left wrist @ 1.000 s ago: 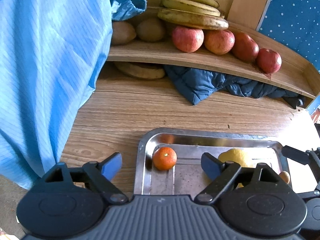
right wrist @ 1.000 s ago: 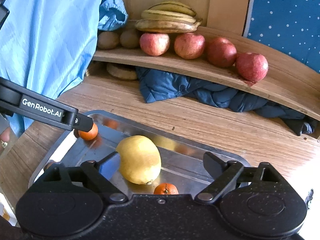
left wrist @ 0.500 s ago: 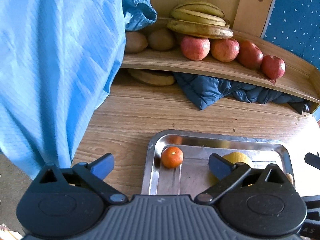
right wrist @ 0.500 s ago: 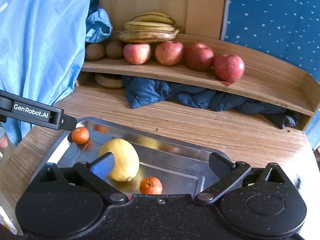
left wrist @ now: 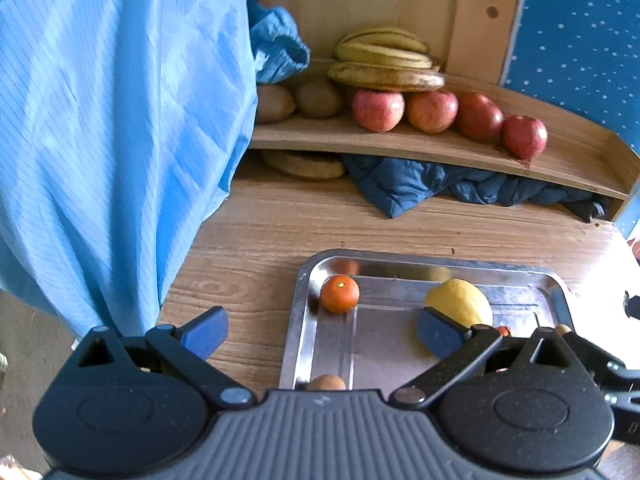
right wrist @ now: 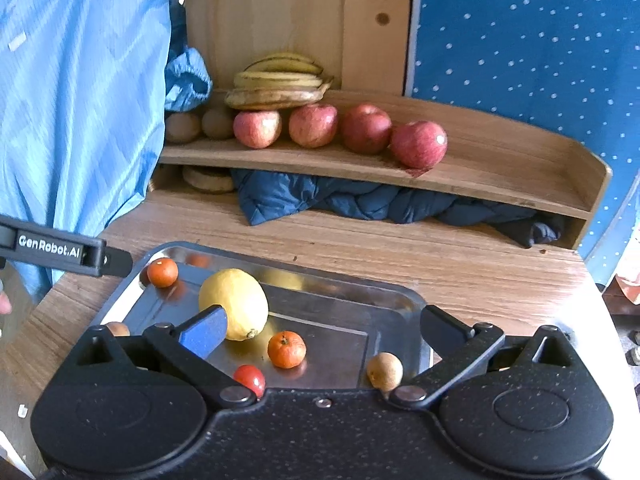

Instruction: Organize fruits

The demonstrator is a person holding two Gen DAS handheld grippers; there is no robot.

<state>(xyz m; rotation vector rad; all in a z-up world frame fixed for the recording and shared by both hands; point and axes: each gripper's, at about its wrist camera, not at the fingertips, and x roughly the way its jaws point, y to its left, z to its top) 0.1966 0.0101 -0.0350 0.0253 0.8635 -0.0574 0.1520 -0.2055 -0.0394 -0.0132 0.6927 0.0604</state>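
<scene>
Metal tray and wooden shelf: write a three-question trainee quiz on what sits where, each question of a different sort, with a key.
1. True or false: the lemon lies on the metal tray.
2. How many red apples stand in the row on the wooden shelf?
3. What rests on top of the apples at the shelf's left end? A) bananas B) a mandarin C) a kiwi

Key: 1 true; 2 four; 3 A.
</scene>
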